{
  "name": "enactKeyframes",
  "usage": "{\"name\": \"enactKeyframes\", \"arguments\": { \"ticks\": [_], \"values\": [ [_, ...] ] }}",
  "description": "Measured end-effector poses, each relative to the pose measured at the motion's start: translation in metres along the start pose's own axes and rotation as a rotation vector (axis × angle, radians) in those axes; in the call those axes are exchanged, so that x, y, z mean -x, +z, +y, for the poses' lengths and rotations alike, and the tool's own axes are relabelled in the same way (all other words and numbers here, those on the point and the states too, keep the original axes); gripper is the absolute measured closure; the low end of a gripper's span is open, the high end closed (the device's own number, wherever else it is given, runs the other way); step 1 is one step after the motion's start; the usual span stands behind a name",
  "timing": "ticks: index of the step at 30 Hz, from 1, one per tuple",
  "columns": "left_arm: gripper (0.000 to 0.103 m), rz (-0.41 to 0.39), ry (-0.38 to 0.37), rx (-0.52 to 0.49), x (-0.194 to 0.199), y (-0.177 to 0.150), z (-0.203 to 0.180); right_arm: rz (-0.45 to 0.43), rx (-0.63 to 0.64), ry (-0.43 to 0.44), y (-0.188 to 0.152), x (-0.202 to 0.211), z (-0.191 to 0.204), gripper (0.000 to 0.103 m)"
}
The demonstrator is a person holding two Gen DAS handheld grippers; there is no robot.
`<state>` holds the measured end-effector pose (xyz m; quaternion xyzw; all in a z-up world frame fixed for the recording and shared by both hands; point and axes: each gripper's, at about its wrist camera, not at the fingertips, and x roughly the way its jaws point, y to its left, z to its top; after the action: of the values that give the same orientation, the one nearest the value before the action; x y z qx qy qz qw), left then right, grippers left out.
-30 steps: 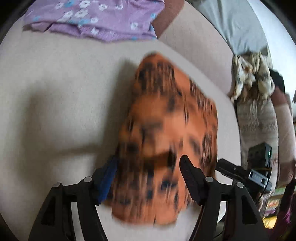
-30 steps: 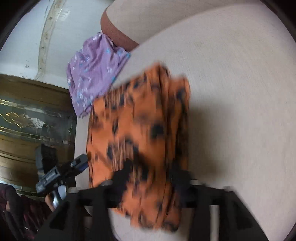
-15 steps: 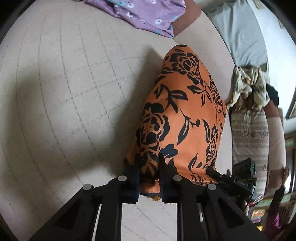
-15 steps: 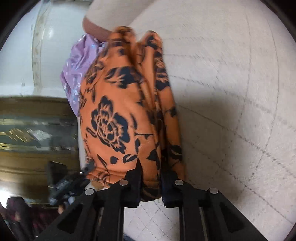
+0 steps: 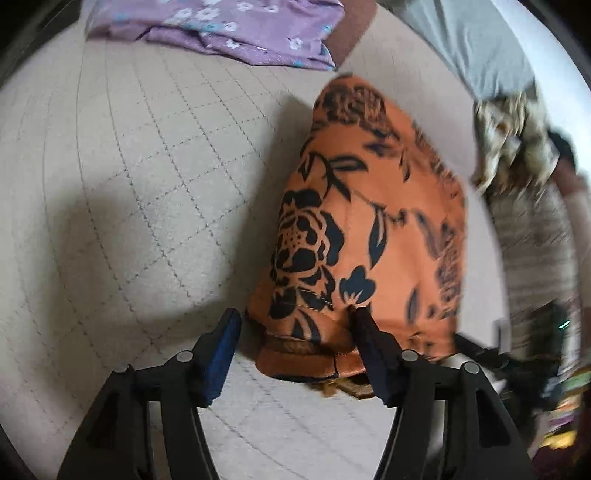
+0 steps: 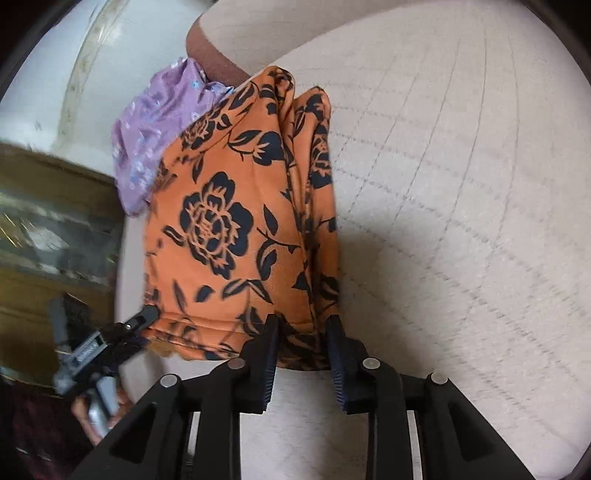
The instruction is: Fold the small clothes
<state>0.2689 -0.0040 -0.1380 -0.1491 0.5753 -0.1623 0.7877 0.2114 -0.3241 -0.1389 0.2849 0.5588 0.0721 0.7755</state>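
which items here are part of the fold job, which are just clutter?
In the job:
- orange floral garment, lying folded on the quilted surface
- left gripper, jaws opening, hem between them
- right gripper, jaws opening, hem between them

Lying about:
- purple floral cloth, possibly next to fold
- crumpled patterned fabric
- wooden cabinet
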Motion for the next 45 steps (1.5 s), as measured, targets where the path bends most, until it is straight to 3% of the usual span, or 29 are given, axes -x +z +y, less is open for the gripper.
{"name": "enactKeyframes", "arguments": {
  "ticks": [2, 5, 6, 7, 8, 13, 22, 26, 29, 31, 33, 35, 37, 38, 41, 44, 45],
  "values": [
    [0.034, -0.006, 0.013, -0.002, -0.004, -0.001, -0.001, 0.014, 0.005, -0.042, -0.004, -0.012, 0.003, 0.067],
    [0.034, -0.027, 0.004, 0.016, 0.004, -0.002, 0.001, 0.0, -0.029, 0.015, -0.002, -0.004, -0.001, 0.066],
    [0.034, -0.036, -0.003, 0.021, 0.006, -0.003, 0.001, -0.012, -0.029, 0.038, -0.002, 0.001, -0.003, 0.049],
    [0.034, -0.038, -0.011, 0.025, 0.008, -0.003, 0.003, -0.025, -0.036, 0.063, -0.001, 0.004, -0.005, 0.02],
    [0.034, -0.036, -0.018, 0.03, 0.008, -0.003, 0.002, -0.048, -0.046, 0.075, -0.001, 0.006, -0.006, 0.017],
    [0.034, -0.015, -0.026, 0.042, 0.005, -0.004, 0.009, 0.002, -0.072, 0.156, 0.0, -0.001, -0.011, 0.017],
    [0.034, 0.0, -0.055, 0.066, -0.01, 0.009, 0.009, 0.032, -0.061, 0.07, 0.007, -0.027, -0.006, 0.019],
    [0.035, 0.006, -0.088, 0.094, -0.014, 0.014, 0.016, 0.038, -0.079, 0.081, 0.014, -0.033, -0.004, 0.033],
    [0.046, 0.027, -0.135, 0.102, -0.017, 0.011, 0.019, 0.076, -0.071, 0.135, 0.008, -0.034, -0.008, 0.047],
    [0.053, 0.048, -0.18, 0.123, -0.02, 0.009, 0.022, 0.104, -0.1, 0.199, 0.004, -0.04, -0.011, 0.064],
    [0.067, 0.06, -0.201, 0.136, -0.024, 0.01, 0.026, 0.11, -0.121, 0.222, 0.005, -0.045, -0.015, 0.07],
    [0.076, 0.07, -0.268, 0.205, -0.014, 0.007, 0.031, 0.09, -0.094, 0.214, 0.007, -0.037, -0.012, 0.075],
    [0.082, 0.037, -0.317, 0.21, 0.003, 0.001, 0.028, 0.045, -0.06, 0.21, 0.009, -0.019, -0.007, 0.077],
    [0.089, 0.023, -0.296, 0.172, 0.008, -0.004, 0.021, 0.032, -0.046, 0.207, 0.009, -0.013, -0.005, 0.078],
    [0.089, 0.045, -0.157, 0.073, -0.014, -0.012, 0.011, 0.049, -0.045, 0.145, 0.011, -0.02, -0.011, 0.078],
    [0.087, 0.017, -0.146, 0.044, -0.011, -0.009, 0.009, 0.058, -0.073, 0.148, 0.009, -0.033, -0.014, 0.075],
    [0.08, 0.004, -0.122, 0.018, -0.006, -0.01, 0.004, 0.041, -0.055, 0.148, 0.008, -0.028, -0.01, 0.073]
  ]
}}
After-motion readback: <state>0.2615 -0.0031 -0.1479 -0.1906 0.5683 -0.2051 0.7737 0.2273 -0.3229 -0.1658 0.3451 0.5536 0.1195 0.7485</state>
